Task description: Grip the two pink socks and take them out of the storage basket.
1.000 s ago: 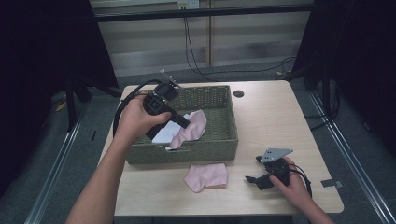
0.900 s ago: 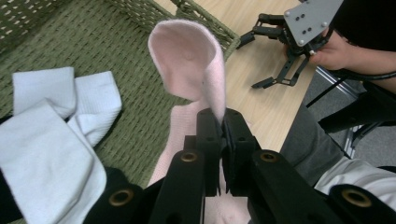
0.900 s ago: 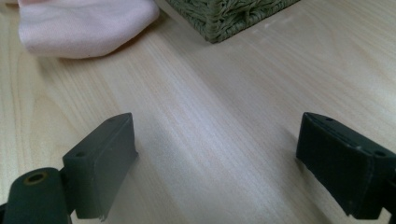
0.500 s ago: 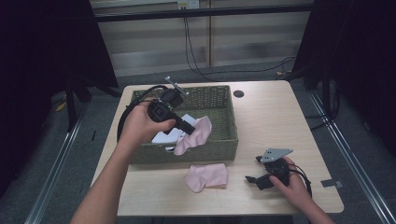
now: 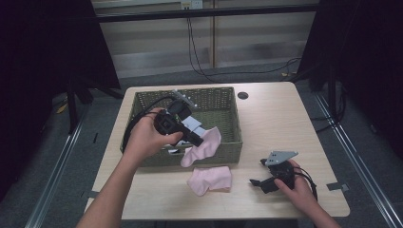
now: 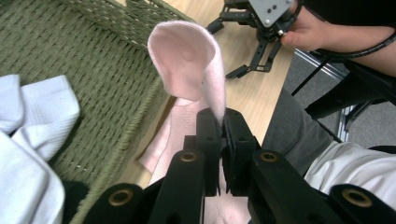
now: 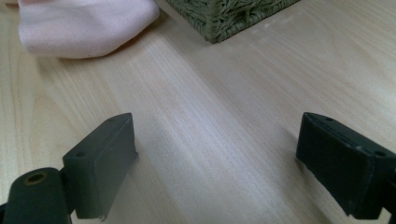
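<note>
Jaws of the left gripper (image 5: 197,140) clamped tight on a pink sock (image 6: 191,65), pinching an edge of the fabric. In the left gripper view the sock rises from the pinch and folds over in a rounded loop above the tips. In the high view it hangs off the tips over the front wall of the basket (image 5: 223,97), lower end draped outside that wall toward the counter (image 5: 275,118).

Right gripper (image 5: 262,174) rests on the counter at front right, jaws spread wide with bare wood between them, well apart from the held sock.

Held sock: pale pink, soft fuzzy knit, limp, rounded at the looped end. A 2nd pink sock (image 5: 210,179) lies flat on the counter just in front of the basket, slightly crumpled; its rounded end (image 7: 84,25) shows at top left of the right gripper view, near the basket corner (image 7: 229,16).

Basket: olive-green woven, rectangular, open top, sits on the left half of the counter. White cloth items (image 6: 32,112) lie on its floor; exact count cannot be told.
</note>
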### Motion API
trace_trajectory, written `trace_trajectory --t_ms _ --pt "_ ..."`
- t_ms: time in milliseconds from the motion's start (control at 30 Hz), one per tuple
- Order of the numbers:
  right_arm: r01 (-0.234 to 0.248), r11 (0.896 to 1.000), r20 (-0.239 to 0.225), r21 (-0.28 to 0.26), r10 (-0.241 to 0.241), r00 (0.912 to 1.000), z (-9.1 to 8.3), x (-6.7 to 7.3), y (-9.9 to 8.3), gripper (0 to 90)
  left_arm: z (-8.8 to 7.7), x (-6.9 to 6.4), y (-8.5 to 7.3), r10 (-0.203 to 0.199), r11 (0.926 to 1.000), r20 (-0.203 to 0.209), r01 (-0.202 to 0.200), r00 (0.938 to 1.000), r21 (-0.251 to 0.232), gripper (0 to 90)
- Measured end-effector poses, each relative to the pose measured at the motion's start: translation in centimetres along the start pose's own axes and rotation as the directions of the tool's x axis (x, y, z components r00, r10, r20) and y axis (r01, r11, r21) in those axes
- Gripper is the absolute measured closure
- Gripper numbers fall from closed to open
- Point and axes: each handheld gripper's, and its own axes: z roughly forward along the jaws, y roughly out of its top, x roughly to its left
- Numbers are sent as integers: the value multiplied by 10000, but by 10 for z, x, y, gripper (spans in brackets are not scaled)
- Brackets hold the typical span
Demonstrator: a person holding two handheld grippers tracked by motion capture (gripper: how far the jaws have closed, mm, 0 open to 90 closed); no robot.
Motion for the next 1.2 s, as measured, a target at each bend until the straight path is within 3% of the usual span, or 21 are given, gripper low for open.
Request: trace_trajectory --t_ms 267,333,367,467,500,633,700,767,867,1000,1100,1200 --pt "6 10000 -12 2 -6 10000 0 0 0 110 10 -9 -5 255 9996 290 -253 9993 -94 830" --pt "-8 10000 -9 5 8 10000 0 0 0 110 13 -10 -8 183 9993 417 -170 9990 -318 767" --pt "-8 10000 -9 4 8 10000 0 0 0 110 15 -11 -9 272 9991 326 -260 9991 -343 690" --pt "5 10000 -10 2 -5 10000 0 0 0 110 17 -10 -12 243 9990 345 -230 9991 -389 635" --pt "-12 10000 -10 6 12 10000 0 0 0 110 20 -9 -15 184 9988 113 -178 9998 -456 618" --pt "-7 10000 -9 4 7 10000 0 0 0 110 22 -6 -21 139 9989 -1 -139 9999 -443 581" --pt "4 10000 -9 -3 -4 10000 0 0 0 110 25 -2 -30 156 9985 -380 -176 9992 -526 544" --pt "0 10000 -34 -6 0 10000 0 0 0 110 25 -1 -33 172 9983 -410 -195 9990 -554 524" --pt "27 10000 -18 -28 -27 10000 0 0 0 110 32 3 -49 -30 9966 -719 -29 9974 -828 484" --pt "1 10000 -10 -14 -1 10000 0 1 0 110 42 6 -62 0 9963 -984 -85 9951 -854 443" --pt "19 10000 -12 -24 -19 10000 0 1 0 110 51 5 -71 -60 9942 -932 -42 9956 -1079 426" --pt "17 10000 -12 -22 -17 10000 0 1 0 110 55 5 -75 112 9954 -1055 -211 9944 -932 405"
